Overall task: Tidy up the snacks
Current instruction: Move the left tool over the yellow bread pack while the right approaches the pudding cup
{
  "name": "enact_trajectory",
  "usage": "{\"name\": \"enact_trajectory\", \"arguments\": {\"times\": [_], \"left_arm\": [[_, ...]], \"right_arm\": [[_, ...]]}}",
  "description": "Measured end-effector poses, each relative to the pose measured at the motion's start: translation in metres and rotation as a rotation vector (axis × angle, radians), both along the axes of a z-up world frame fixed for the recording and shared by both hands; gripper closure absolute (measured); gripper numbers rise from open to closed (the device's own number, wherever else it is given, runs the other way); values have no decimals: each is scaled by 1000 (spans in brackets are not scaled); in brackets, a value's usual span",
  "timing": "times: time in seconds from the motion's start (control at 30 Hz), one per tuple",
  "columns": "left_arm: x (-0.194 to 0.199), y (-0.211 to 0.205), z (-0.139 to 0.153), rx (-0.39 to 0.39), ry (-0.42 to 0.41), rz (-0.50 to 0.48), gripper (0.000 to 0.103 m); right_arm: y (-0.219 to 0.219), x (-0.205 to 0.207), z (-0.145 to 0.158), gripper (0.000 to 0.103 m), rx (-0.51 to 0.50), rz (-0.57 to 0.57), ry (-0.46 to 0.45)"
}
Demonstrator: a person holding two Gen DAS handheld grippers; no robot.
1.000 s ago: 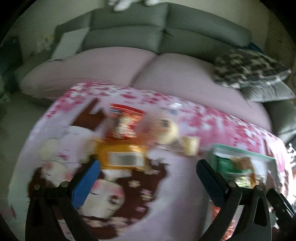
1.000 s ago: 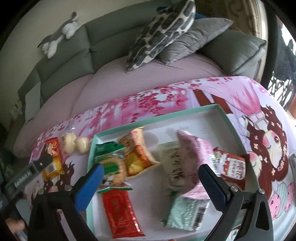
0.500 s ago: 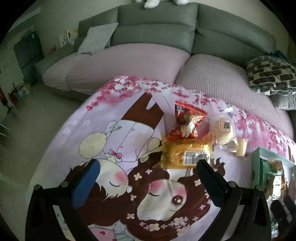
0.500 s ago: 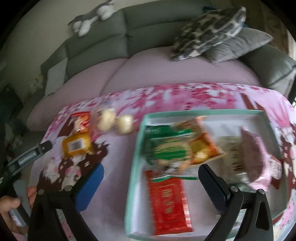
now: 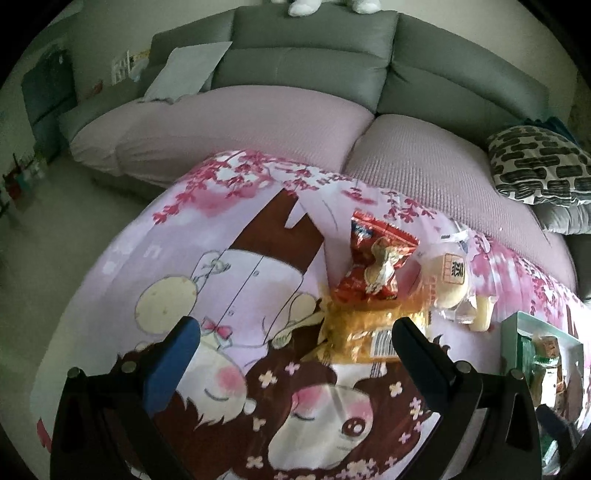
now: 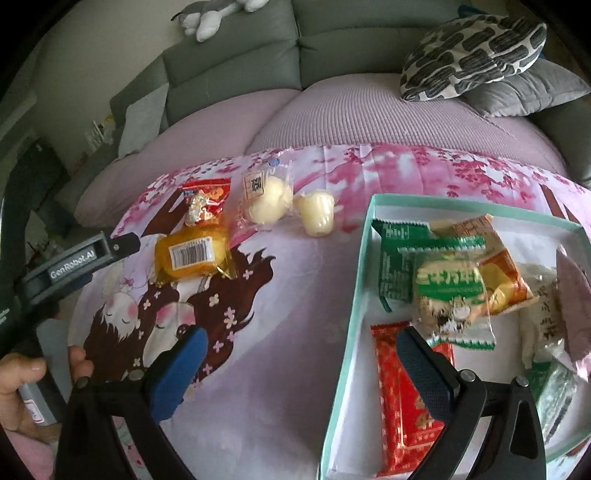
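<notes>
Where left gripper [image 6: 79,258] reads "GenRobot.AI", both grippers' fingers [image 5: 171,360] spread wide, empty.

A home living room. Beyond the right hand-held gripper [image 6: 301,363] stretches a long grey fabric sofa [image 6: 236,62] with mauve ribbed seat covers [image 6: 351,118], a black-and-white patterned cushion [image 6: 476,55] and a grey quilted cushion [image 6: 532,92] to its far right, and a grey-and-white plush toy [image 6: 218,14] perched on the backrest. Directly under the gripper lies a table [image 6: 280,354] draped in a pink cartoon-print cloth with cherry blossoms, carrying wrapped snacks. Ahead of the left hand-held gripper [image 5: 295,354], a pale flat pillow [image 5: 188,70] leans on the sofa's far left end
</notes>
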State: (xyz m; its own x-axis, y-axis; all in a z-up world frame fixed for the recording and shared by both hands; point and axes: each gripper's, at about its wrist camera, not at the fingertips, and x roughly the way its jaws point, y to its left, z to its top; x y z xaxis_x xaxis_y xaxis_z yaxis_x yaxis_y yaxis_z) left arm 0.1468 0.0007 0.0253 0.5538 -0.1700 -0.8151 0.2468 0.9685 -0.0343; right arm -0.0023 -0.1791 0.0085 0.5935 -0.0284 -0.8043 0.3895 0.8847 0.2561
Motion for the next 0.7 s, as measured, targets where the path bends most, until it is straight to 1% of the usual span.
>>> {"name": "enact_trajectory", "arguments": {"times": [0.07,0.17,0.2,0.3,0.37,0.5,0.53,0.63,0.7], "left_arm": [[4,-4,1,-5,-11,1,0],[9,-5,-2,-29,7,1,0],[10,-4,-3,-47,17,-8,0],[11,-5,-7,-61,30,-3,0],[11,-8,-9,-72,38,-25,0],[11,-19,-15,-115,76,-60,0],[11,-21,-16,-117,80,-66,0],[10,-31,-20,-95,81,-87,0],[10,-35,-24,-95,91,-99,0]], "right_arm": [[-3,5,7,0,-16,3,-18],[-12,16,21,0,-40,-16,-41],[-17,22,25,0,-43,-10,-35],[-32,46,34,0,-62,3,15],[-41,60,38,0,-61,10,36],[-57,87,35,0,-19,10,81],[-59,95,34,3,-14,18,94],[-62,109,29,17,-19,41,126],[-64,118,20,19,3,56,151]]}}
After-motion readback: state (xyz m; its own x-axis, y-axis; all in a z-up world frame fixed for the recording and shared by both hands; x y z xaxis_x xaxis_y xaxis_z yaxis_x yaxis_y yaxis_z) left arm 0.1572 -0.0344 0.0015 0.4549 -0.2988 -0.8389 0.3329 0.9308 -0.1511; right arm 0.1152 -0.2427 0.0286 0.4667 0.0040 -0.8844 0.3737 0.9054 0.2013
